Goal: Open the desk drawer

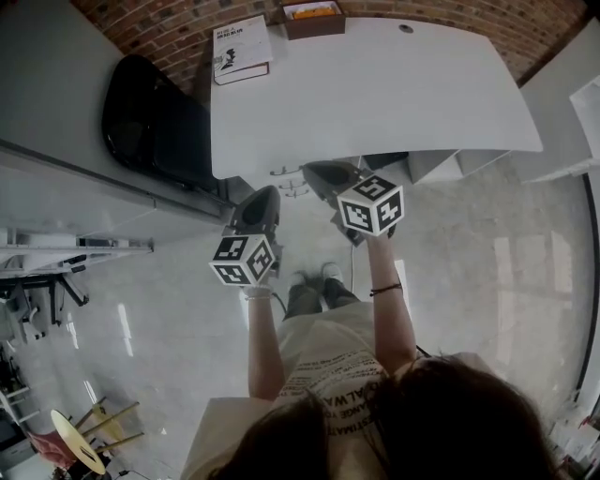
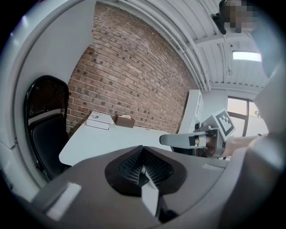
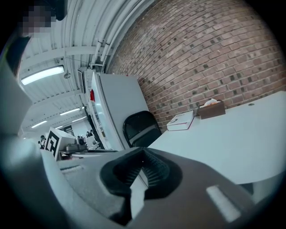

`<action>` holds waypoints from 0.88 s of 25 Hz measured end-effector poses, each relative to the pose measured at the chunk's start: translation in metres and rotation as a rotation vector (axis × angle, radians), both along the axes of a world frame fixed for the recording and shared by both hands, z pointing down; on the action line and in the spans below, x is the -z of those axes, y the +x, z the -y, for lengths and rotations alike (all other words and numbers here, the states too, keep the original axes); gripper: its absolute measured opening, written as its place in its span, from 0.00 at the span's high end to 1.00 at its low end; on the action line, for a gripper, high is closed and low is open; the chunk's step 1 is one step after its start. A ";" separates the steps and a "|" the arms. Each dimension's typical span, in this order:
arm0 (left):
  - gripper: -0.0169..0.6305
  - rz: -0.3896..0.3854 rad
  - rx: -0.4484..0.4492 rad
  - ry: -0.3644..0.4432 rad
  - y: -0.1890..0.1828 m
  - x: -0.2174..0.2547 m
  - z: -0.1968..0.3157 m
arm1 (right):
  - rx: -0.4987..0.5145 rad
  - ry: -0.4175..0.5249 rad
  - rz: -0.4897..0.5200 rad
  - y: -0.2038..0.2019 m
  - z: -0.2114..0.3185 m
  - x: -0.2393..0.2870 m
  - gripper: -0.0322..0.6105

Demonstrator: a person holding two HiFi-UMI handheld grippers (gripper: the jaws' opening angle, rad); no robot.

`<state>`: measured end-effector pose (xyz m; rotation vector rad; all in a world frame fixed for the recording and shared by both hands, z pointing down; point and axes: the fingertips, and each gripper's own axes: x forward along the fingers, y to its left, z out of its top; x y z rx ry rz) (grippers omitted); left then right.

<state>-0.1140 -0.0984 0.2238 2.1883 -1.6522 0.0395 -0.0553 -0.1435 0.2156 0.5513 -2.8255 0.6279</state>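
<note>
The white desk [image 1: 375, 94] stands ahead of me, and a white drawer unit [image 1: 433, 166] shows partly under its near right edge. My left gripper [image 1: 258, 208] hovers in front of the desk's near left corner, jaws shut on nothing. My right gripper [image 1: 330, 176] is held just under the desk's front edge, left of the drawer unit and also shut and empty. In the left gripper view the jaws [image 2: 143, 167] meet above the desk top [image 2: 111, 138]. The right gripper view shows its jaws [image 3: 142, 172] closed beside the desk [image 3: 232, 138].
A book [image 1: 241, 47] and a brown tissue box [image 1: 314, 17] lie at the desk's far edge by the brick wall. A black chair [image 1: 155, 127] stands left of the desk. White cabinets flank both sides.
</note>
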 end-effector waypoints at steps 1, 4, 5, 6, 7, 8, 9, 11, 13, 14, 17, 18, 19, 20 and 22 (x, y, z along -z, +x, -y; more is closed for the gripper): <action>0.98 -0.002 -0.011 -0.008 0.000 -0.003 0.001 | -0.005 -0.009 0.000 -0.001 0.000 -0.002 0.95; 0.98 0.002 -0.057 -0.036 -0.001 -0.010 0.003 | -0.036 -0.041 0.004 -0.004 0.001 -0.010 0.95; 0.98 0.004 -0.074 -0.045 -0.002 -0.012 0.004 | -0.048 -0.051 0.006 -0.006 0.001 -0.012 0.95; 0.98 0.007 -0.088 -0.055 -0.004 -0.013 0.004 | -0.060 -0.059 0.007 -0.008 0.000 -0.015 0.95; 0.98 0.008 -0.098 -0.062 -0.006 -0.015 0.005 | -0.073 -0.066 0.009 -0.010 0.001 -0.017 0.95; 0.98 0.007 -0.106 -0.066 -0.009 -0.017 0.006 | -0.086 -0.071 0.010 -0.012 0.001 -0.019 0.95; 0.98 0.005 -0.114 -0.069 -0.012 -0.019 0.007 | -0.099 -0.076 0.011 -0.013 0.001 -0.021 0.95; 0.98 -0.003 -0.131 -0.075 -0.016 -0.024 0.007 | -0.122 -0.087 0.007 -0.017 -0.001 -0.027 0.95; 0.98 -0.009 -0.154 -0.086 -0.017 -0.029 0.006 | -0.147 -0.098 0.002 -0.019 -0.004 -0.034 0.95; 0.98 -0.010 -0.167 -0.092 -0.018 -0.032 0.006 | -0.161 -0.103 -0.001 -0.019 -0.005 -0.037 0.95; 0.98 -0.013 -0.203 -0.109 -0.021 -0.041 0.004 | -0.208 -0.112 -0.005 -0.019 -0.005 -0.045 0.95; 0.98 -0.015 -0.215 -0.115 -0.022 -0.045 0.004 | -0.225 -0.113 -0.004 -0.019 -0.004 -0.048 0.95; 0.98 -0.016 -0.229 -0.121 -0.023 -0.049 0.003 | -0.242 -0.114 -0.003 -0.020 -0.003 -0.050 0.95; 0.98 -0.015 -0.243 -0.127 -0.023 -0.052 0.003 | -0.258 -0.115 0.000 -0.020 -0.002 -0.052 0.95; 0.98 -0.010 -0.270 -0.138 -0.025 -0.058 0.003 | -0.280 -0.117 0.006 -0.024 -0.001 -0.055 0.95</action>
